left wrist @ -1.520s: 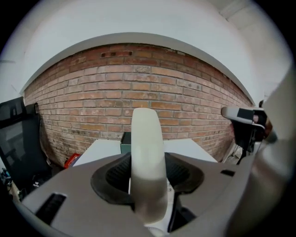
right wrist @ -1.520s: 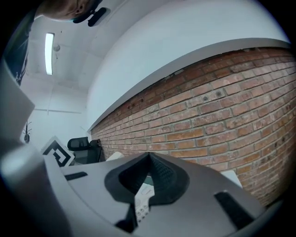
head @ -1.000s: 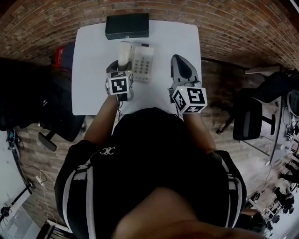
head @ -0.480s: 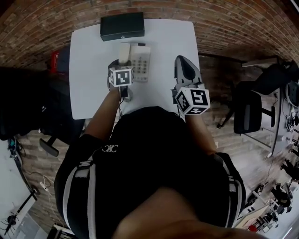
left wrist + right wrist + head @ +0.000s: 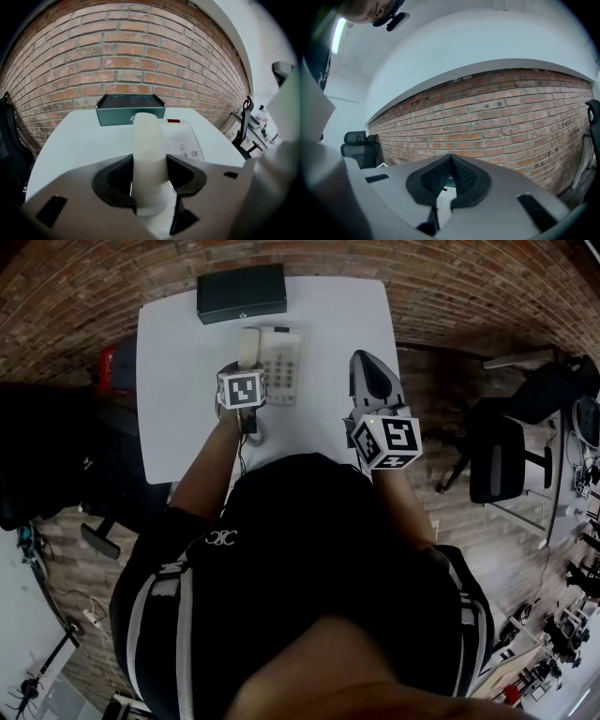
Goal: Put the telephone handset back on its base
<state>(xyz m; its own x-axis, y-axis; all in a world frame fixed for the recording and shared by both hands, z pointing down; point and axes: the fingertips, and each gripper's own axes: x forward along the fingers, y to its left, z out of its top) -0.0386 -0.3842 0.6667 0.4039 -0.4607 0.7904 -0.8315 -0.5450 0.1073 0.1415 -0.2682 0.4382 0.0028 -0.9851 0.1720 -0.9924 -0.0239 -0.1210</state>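
Left gripper [image 5: 150, 174] has its jaws clamped on the white handset [image 5: 149, 150], pads pressing both sides near its lower end. The handset runs along the left side of the base [image 5: 282, 367], beside the keypad; can't tell if it is fully seated. Right gripper [image 5: 449, 180] has its jaws closed together with nothing between them; it hangs at the right edge of the white table [image 5: 178, 381], apart from the phone and tilted up at the brick wall, and a black box [image 5: 241, 292] sits at the table's far edge.
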